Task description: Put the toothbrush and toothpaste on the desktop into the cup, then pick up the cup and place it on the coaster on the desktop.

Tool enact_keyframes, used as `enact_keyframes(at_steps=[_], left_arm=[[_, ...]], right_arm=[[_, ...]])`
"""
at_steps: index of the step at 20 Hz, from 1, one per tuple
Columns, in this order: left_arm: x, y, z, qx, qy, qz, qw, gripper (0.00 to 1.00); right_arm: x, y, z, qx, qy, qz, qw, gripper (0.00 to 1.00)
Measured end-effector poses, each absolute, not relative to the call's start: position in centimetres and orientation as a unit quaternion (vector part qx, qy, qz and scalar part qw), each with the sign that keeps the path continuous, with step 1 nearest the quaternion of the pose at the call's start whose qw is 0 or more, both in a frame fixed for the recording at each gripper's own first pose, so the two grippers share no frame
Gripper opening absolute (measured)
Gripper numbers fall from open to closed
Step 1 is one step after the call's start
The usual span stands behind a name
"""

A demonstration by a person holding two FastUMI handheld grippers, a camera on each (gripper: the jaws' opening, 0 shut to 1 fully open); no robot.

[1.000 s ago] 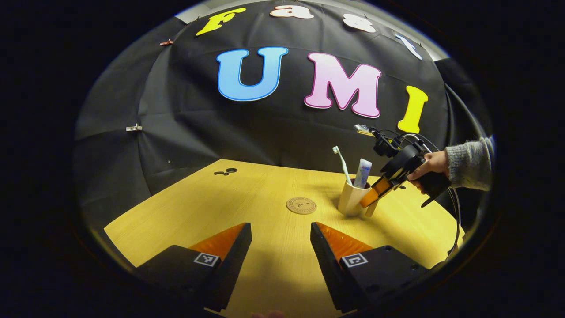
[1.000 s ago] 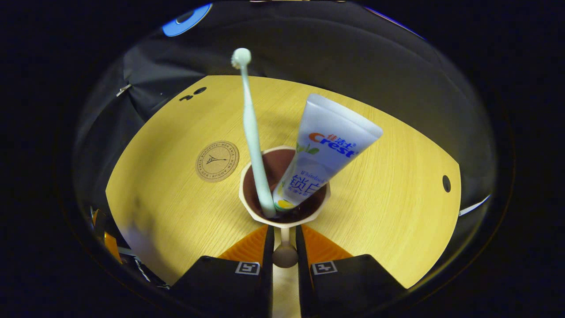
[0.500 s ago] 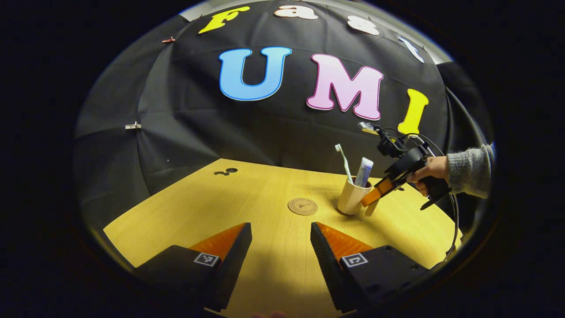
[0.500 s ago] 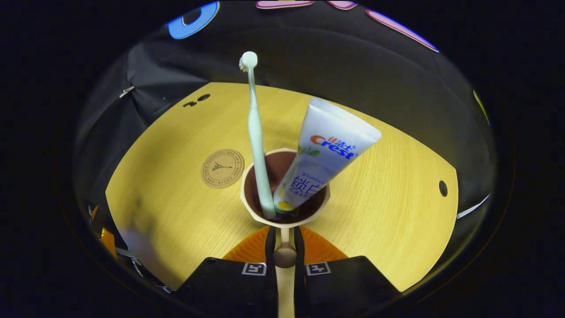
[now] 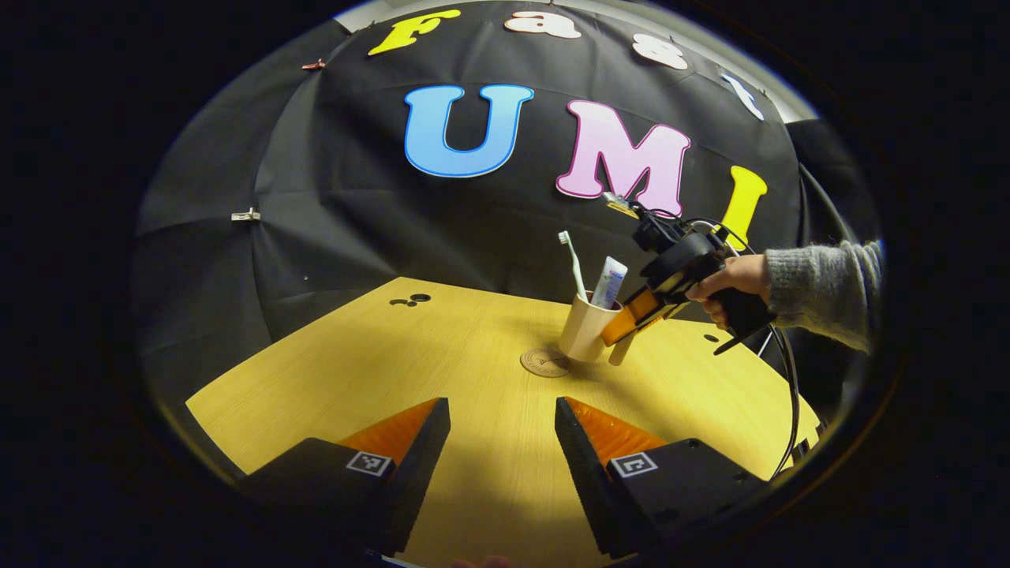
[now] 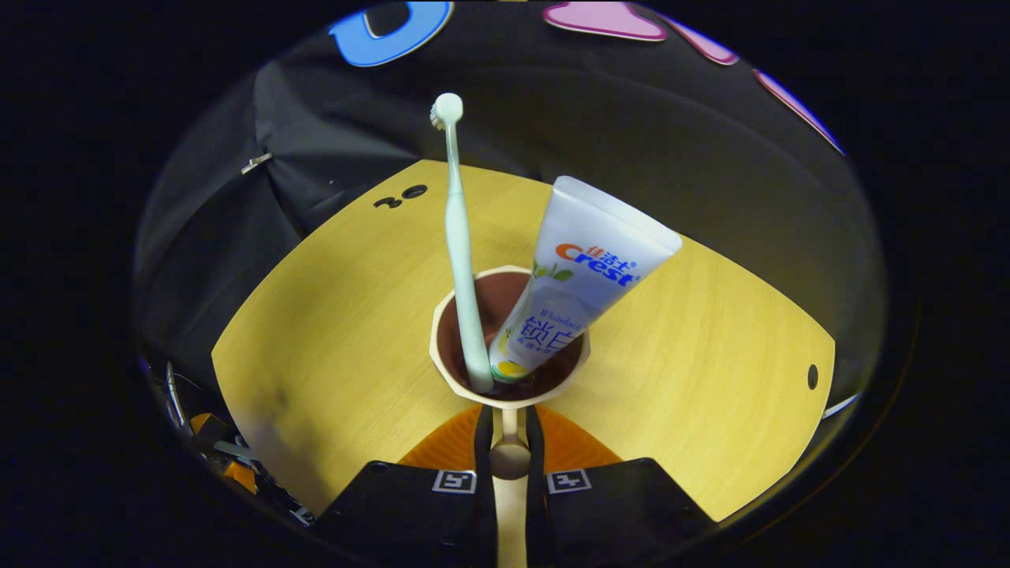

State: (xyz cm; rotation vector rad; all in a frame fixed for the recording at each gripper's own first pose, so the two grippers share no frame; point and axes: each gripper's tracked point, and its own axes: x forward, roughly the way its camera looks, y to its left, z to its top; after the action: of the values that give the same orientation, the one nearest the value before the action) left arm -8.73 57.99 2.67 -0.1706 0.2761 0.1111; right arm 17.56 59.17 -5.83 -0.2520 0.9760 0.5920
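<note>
Lifted faceted cup [image 5: 582,335] (handle clamped, right gripper [image 6: 510,442]) above round cork coaster [image 5: 544,362]; left gripper [image 5: 502,442] fingers apart.

A yellow wood-grain desktop [image 5: 442,355] is bounded at the far side by a black cloth wall [image 5: 355,205], on which a small clip [image 5: 245,214] is fixed at left.

Toothbrush [image 6: 458,252] & toothpaste [image 6: 580,272] stand in cup [image 6: 509,394], frame centre, right gripper view; toothbrush left of tube. Left gripper view: cup [image 5: 582,333] right of centre, above coaster [image 5: 544,363] on desktop [image 5: 442,355]; right gripper [image 5: 623,335] at its right.
</note>
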Motion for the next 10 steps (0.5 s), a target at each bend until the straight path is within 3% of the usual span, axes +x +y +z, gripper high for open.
enact_keyframes(at_steps=[10], left_arm=[[-10.2, 60.3, 1.7, -0.094, 0.147, 0.076, 0.982, 0.86]], right_arm=[[17.5, 60.2, -6.3, -0.154, 0.471, 0.282, 0.822, 0.17]])
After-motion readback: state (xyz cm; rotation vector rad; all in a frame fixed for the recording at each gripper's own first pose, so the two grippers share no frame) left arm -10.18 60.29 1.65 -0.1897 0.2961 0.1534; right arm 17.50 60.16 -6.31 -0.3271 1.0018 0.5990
